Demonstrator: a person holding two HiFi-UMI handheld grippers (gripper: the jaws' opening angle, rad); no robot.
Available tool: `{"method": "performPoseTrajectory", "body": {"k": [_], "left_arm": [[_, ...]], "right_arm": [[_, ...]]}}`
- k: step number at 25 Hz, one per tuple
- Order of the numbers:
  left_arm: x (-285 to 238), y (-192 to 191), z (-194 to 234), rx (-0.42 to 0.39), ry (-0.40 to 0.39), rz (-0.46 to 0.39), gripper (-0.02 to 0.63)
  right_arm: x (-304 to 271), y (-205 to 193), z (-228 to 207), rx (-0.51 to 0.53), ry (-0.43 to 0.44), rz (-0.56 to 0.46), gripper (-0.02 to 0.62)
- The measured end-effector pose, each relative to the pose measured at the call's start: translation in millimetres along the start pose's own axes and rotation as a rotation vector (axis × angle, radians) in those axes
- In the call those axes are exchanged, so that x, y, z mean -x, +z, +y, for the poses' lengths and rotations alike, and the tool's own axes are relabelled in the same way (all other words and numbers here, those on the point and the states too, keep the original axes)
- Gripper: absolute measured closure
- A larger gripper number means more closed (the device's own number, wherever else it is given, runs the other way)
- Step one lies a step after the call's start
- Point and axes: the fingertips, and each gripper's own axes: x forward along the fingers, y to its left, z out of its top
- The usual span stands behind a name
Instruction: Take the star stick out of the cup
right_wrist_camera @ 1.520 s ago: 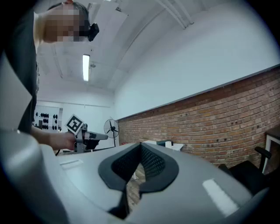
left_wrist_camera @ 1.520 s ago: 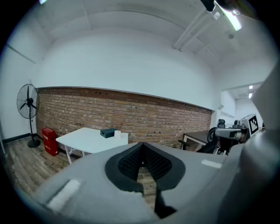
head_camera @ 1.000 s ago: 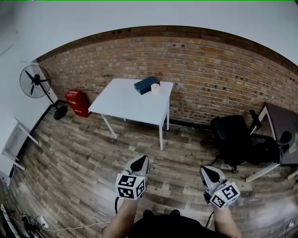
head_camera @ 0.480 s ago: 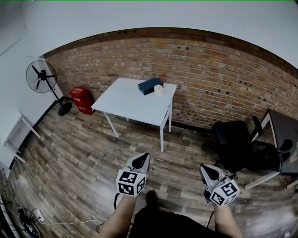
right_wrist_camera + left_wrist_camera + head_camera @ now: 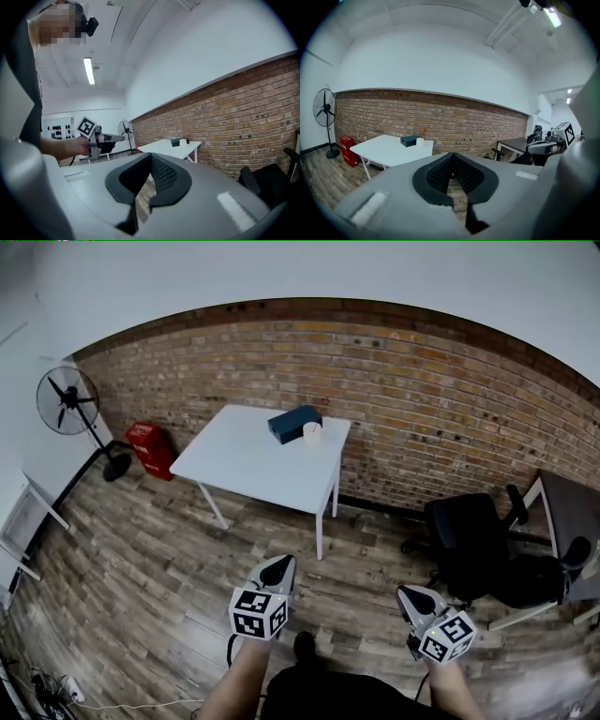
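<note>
A white table [image 5: 246,463] stands by the brick wall, a few steps ahead of me. On its far edge sit a small white cup [image 5: 312,433] and a dark teal box [image 5: 293,423]. In the left gripper view a thin red stick [image 5: 424,132] rises from the cup [image 5: 420,142]; its star top is too small to make out. My left gripper [image 5: 277,568] and right gripper [image 5: 416,597] are held low over the wooden floor, far from the table. Both are shut with nothing in them. The jaws meet in the left gripper view [image 5: 451,157] and the right gripper view [image 5: 151,158].
A standing fan [image 5: 64,401] and a red container [image 5: 150,447] are left of the table. A black office chair [image 5: 467,535] and a dark desk [image 5: 570,507] are at the right. Cables [image 5: 52,690] lie on the floor at the lower left.
The head view has shifted and the table now looks slightly nearer. Both grippers stay low, shut and empty.
</note>
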Motion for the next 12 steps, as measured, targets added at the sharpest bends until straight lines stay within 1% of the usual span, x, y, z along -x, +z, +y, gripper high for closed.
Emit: {"method": "performPoseTrajectory", "body": {"k": [7, 12], "left_arm": [[-58, 12, 56, 0.009, -0.035, 0.037, 0.6], [-85, 30, 95, 0.01, -0.046, 0.032, 0.6]], "right_arm": [[-80, 10, -21, -0.017, 0.0, 0.031, 0.595], [-129, 20, -28, -0.023, 0.006, 0.031, 0.595]]}}
